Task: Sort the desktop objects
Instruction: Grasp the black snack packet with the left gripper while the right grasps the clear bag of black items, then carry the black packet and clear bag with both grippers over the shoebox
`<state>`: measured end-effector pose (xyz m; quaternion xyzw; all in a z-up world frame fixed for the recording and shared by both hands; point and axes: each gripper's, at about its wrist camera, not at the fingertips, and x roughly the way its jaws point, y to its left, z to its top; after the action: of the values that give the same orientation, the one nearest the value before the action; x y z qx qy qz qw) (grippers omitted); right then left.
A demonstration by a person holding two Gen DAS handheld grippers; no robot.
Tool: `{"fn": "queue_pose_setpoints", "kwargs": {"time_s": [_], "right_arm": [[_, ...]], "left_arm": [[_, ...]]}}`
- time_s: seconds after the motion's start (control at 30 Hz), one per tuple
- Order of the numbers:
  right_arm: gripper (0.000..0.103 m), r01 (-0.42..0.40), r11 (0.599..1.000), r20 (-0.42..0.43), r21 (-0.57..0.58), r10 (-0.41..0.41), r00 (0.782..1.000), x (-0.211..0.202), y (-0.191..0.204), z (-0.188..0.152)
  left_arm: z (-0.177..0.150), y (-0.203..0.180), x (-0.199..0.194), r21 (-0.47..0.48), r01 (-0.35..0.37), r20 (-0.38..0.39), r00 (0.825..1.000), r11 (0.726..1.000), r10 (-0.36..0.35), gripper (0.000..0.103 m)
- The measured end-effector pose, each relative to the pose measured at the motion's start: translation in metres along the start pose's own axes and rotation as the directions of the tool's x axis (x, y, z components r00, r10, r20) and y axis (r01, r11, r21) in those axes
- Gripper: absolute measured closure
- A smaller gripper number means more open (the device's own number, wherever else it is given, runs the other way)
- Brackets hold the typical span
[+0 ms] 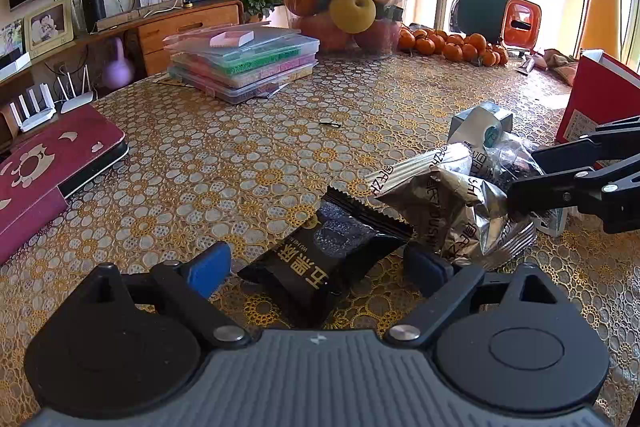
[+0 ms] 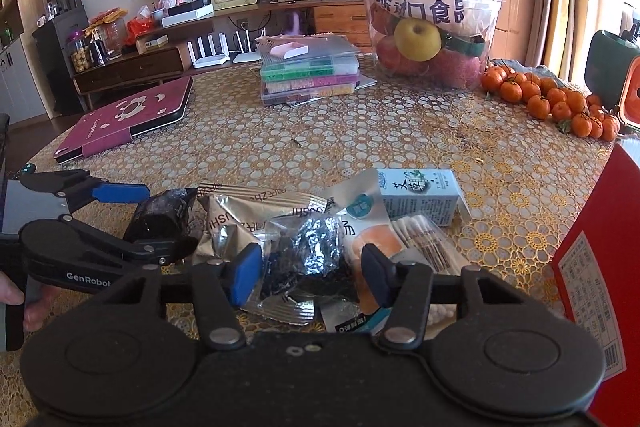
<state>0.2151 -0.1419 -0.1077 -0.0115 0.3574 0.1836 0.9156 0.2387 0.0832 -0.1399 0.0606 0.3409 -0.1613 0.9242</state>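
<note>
Left wrist: left claw (image 1: 316, 269) spread wide either side of black snack packet (image 1: 326, 259) lying on the bench (image 1: 224, 163), lined up to pinch.
Right wrist: right claw (image 2: 312, 277) parted over crinkled foil packet (image 2: 308, 251) in the snack pile; looks like the next pick.
Hidden: pile overlaps, lower packets cut off; contact unclear.

Glossy black plastic packet (image 1: 320, 263), crinkled foil wrapper (image 1: 444, 203)
</note>
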Motion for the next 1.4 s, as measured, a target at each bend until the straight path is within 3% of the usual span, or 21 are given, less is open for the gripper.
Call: {"fn": "queue_pose_setpoints", "kwargs": {"time_s": [0.17, 0.53, 0.97, 1.4], "right_arm": [[0.057, -0.008, 1.0, 0.001, 0.004, 0.008, 1.0, -0.001, 0.0, -0.001], [0.067, -0.002, 1.0, 0.011, -0.001, 0.002, 1.0, -0.006, 0.001, -0.002], [0.07, 0.004, 1.0, 0.041, -0.002, -0.004, 0.999, -0.025, 0.0, -0.002], [0.07, -0.002, 1.0, 0.071, 0.002, 0.002, 0.997, -0.064, 0.002, -0.007]], "left_arm": [[-0.001, -0.002, -0.001, -0.005, -0.002, 0.005, 1.0, 1.0, 0.002, 0.018], [-0.002, -0.011, -0.01, 0.005, -0.032, 0.001, 0.999, 0.999, 0.032, 0.05], [-0.004, -0.016, -0.028, -0.051, -0.052, 0.004, 0.999, 0.997, 0.052, 0.054], [-0.002, -0.036, -0.074, -0.094, -0.078, 0.013, 0.997, 0.992, 0.08, 0.055]]}}
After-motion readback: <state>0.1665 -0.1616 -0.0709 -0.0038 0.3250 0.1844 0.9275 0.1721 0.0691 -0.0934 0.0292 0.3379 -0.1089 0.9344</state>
